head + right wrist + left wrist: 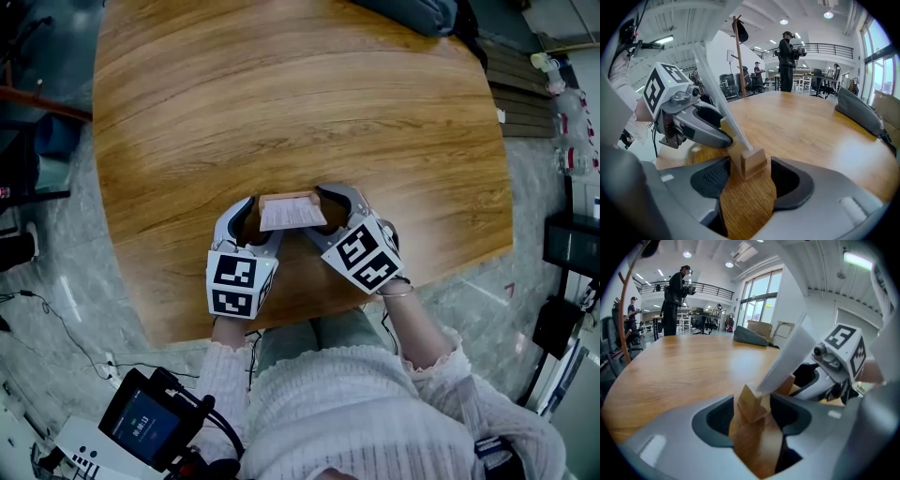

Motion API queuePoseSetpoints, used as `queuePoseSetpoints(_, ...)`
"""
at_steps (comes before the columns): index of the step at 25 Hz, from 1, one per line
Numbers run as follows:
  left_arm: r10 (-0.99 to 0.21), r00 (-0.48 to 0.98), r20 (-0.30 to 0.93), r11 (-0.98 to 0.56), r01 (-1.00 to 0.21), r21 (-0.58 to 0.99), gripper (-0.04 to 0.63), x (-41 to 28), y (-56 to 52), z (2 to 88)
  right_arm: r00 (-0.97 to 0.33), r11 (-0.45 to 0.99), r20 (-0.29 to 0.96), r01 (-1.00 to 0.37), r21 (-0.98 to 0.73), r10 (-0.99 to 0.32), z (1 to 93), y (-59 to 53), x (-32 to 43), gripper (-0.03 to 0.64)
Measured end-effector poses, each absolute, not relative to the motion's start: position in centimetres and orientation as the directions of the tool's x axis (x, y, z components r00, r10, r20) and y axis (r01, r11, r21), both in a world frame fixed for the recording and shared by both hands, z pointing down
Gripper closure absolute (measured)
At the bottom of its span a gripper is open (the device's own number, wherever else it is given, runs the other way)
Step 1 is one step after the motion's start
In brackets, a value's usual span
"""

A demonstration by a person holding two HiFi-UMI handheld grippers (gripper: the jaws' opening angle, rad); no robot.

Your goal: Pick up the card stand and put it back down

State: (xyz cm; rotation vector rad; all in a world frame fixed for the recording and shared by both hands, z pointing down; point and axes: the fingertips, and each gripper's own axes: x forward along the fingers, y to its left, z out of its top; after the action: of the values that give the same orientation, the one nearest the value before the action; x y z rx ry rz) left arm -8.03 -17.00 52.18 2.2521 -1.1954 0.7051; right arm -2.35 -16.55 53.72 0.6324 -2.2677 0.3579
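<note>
The small pale wooden card stand point(284, 200) with its white card sat on the round wooden table point(281, 94), near my edge. I judged it light and rigid, best pinched at the block's ends and never by the bendy card. Left tongs point(249, 223) and right tongs point(334, 212) lay low, angled inward — both wide, each bracketing one end without pressing.

The grey plastic left tongs point(253, 223) and the grey plastic right tongs point(330, 217) are held low, close in front of the body, with their tips angled inward toward each other. Both pairs of jaws stand apart, their pads pressing on nothing. The black-and-white marker cubes point(241, 281) face upward. White knit sleeves point(225, 375) cover both forearms, and the right wrist point(398, 292) is bare.
</note>
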Motion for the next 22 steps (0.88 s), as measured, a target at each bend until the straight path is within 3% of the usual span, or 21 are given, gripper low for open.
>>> queuePoseSetpoints(5,-0.604,0.496,0.623,-0.501,-0.845,0.186,0.362,-8.0,-16.6,50.9,-0.597,0.815,0.714,-0.576,-0.064,-0.366,52.8,-16.3,-1.0,0.351)
queuePoseSetpoints(12,-0.640,0.495,0.588,-0.525,-0.840,0.135,0.380,-6.6,-12.3,44.8,-0.647,0.808,0.652,-0.583,-0.090,-0.395,46.2,-12.4,0.0,0.407)
queuePoseSetpoints(22,-0.655,0.526,0.543,-0.588,-0.806,0.070,0.501,-3.9,-8.7,40.9,-0.696,0.774,0.551,-0.619,-0.134,-0.460,41.5,-9.0,-0.1,0.547)
